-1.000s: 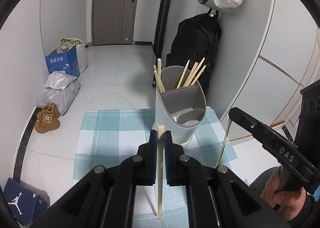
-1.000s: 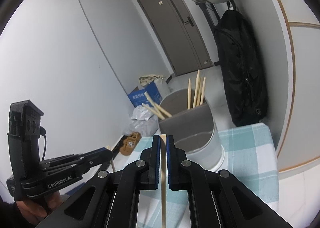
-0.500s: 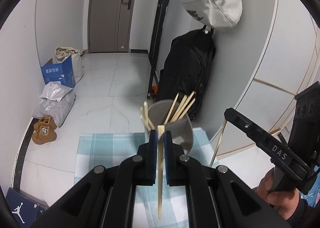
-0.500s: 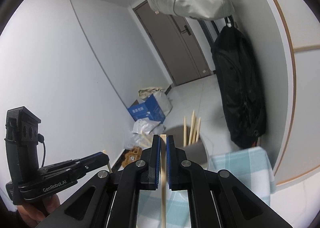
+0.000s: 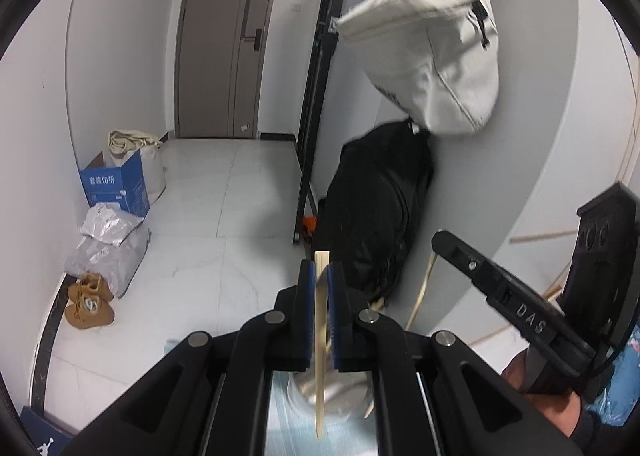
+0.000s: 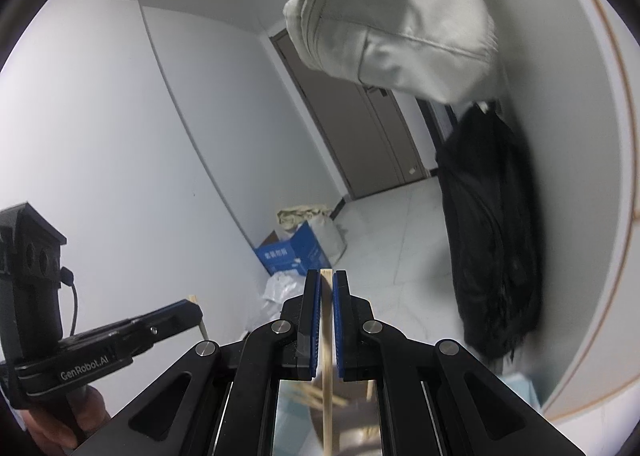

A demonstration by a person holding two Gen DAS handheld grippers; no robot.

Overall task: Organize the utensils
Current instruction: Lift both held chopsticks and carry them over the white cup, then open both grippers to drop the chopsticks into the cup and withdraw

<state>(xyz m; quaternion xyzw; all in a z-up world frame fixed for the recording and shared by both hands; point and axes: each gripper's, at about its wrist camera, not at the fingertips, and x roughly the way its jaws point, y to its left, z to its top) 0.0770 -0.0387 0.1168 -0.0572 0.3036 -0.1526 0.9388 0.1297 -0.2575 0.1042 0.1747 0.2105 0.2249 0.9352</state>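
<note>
Utensil holder (image 5: 332, 388) close below left gripper (image 5: 321, 276); chopsticks (image 6: 316, 396) protrude
</note>
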